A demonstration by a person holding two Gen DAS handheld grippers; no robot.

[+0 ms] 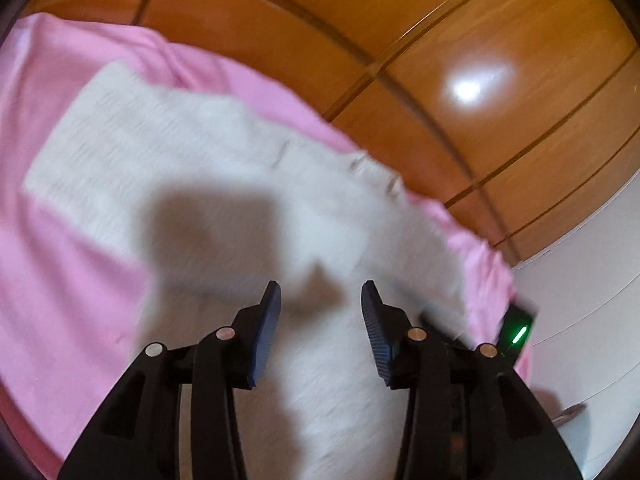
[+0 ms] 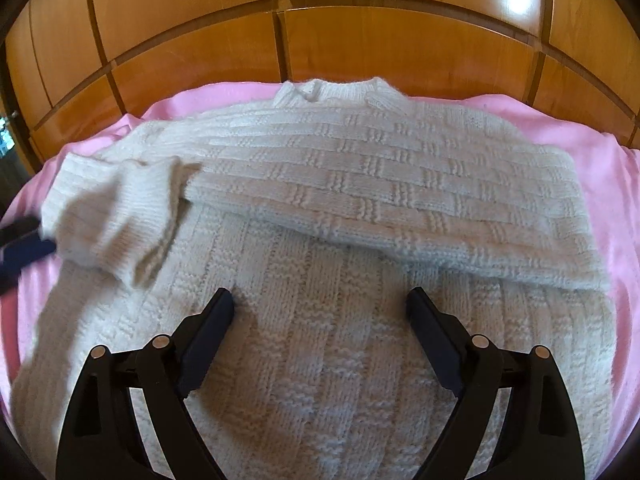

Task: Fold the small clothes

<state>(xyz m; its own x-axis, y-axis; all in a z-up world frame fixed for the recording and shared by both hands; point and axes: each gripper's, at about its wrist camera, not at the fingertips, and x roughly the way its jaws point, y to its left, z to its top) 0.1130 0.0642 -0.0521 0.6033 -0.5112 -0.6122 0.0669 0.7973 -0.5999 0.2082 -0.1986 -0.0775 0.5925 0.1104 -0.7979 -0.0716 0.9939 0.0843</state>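
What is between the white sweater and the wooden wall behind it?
In the right wrist view, only a strip of pink sheet lies between the white knitted sweater and the wooden paneled wall.

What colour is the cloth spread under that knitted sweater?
Pink. The cloth under the white sweater shows best in the right wrist view.

A white sweater (image 1: 224, 184), blurred, is spread on a pink sheet (image 1: 68, 280). The left gripper (image 1: 320, 300) is held over the sweater with its jaws parted and nothing between them; its shadow is cast on the sweater. Wooden panels (image 1: 460, 80) are seen beyond the sweater, a green light (image 1: 519, 334) at its right edge.
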